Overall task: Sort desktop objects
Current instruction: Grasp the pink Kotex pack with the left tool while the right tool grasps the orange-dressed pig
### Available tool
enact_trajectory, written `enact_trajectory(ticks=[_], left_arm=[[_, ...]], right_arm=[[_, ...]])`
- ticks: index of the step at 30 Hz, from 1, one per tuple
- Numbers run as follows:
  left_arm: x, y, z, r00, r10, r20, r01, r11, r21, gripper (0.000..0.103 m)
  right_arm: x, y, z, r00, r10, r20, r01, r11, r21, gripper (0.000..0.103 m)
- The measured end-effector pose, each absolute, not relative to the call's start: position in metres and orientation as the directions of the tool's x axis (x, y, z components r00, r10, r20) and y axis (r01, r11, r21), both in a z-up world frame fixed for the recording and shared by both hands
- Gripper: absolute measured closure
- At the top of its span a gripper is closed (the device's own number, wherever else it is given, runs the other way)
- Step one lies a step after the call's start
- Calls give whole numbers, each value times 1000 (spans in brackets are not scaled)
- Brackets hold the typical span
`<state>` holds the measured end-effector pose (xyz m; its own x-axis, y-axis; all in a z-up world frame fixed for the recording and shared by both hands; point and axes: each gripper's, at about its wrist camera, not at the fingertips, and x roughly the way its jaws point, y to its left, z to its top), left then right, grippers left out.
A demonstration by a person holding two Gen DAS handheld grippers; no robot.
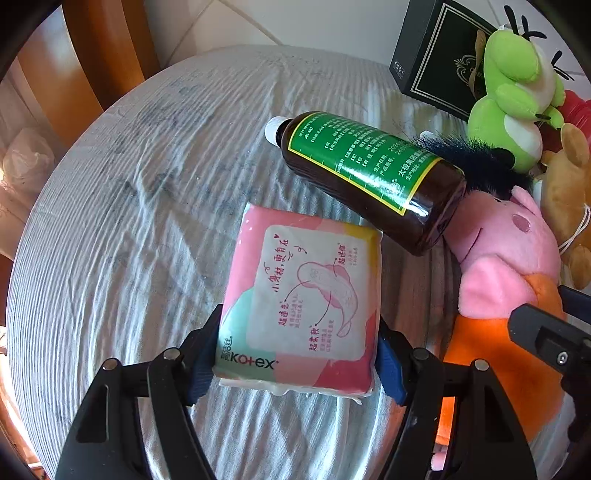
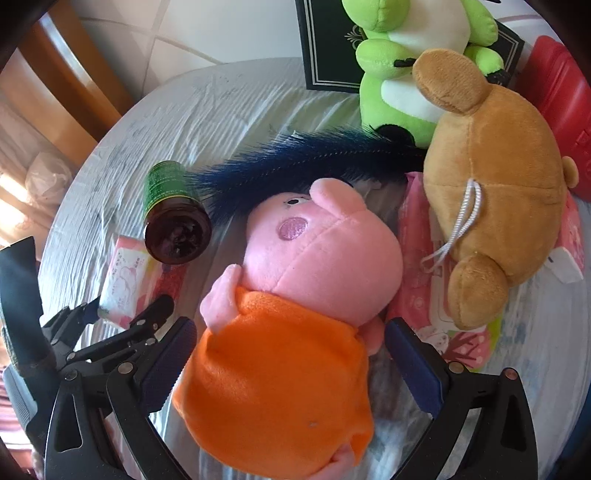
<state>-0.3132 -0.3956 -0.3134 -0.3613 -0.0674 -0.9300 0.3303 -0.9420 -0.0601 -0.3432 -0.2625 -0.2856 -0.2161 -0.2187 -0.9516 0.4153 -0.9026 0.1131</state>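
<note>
Sunlit tiled floor (image 1: 258, 22), wooden furniture (image 1: 92, 55)

The left half of the round table (image 1: 110, 206) lies bare, open for passing. Toward its right edge, things crowd together: a brown bottle (image 1: 369, 177), pink pig toy (image 2: 317, 251), green toy (image 2: 402, 74), brown bear (image 2: 491, 177), dark box (image 1: 436, 59).

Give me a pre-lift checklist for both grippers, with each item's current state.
1. Left gripper pads against both sides of the Kotex pack: ok.
2. Brown bottle clear of the pack: cannot tell; its base overhangs the pack's far corner.
3. Right gripper straddles the pink pig plush: ok.
4. Right pads pressing the plush: not ok; a gap shows at the right pad.
5. Brown bear plush clear of the pig: ok.
</note>
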Motion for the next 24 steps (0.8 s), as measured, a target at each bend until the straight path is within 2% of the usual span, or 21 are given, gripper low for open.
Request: enact_trajectory(ticks=[7,15,18,24], left_arm=[[-322,-397,-323,-356,-63,-932,332,-941,-63,32],[-317,-398,-323,-380,-84,-921,334,-941,-52,34],[-312,-397,-322,-380,-77,-922,341,-938,-62,35],[-300,-387,-316,-383,-66,-921,337,-939,-73,35]], right_arm=[[-352,-272,-310,-159,-199,-967,404,-907,121,0],[-352,-263,-326,-126,-241,-962,404,-898,172,0],[-348,-262,-324,-132,-273,-953,419,-887,196,15],[-338,-257,-312,-164,-272,-948,426,-887,181,22]])
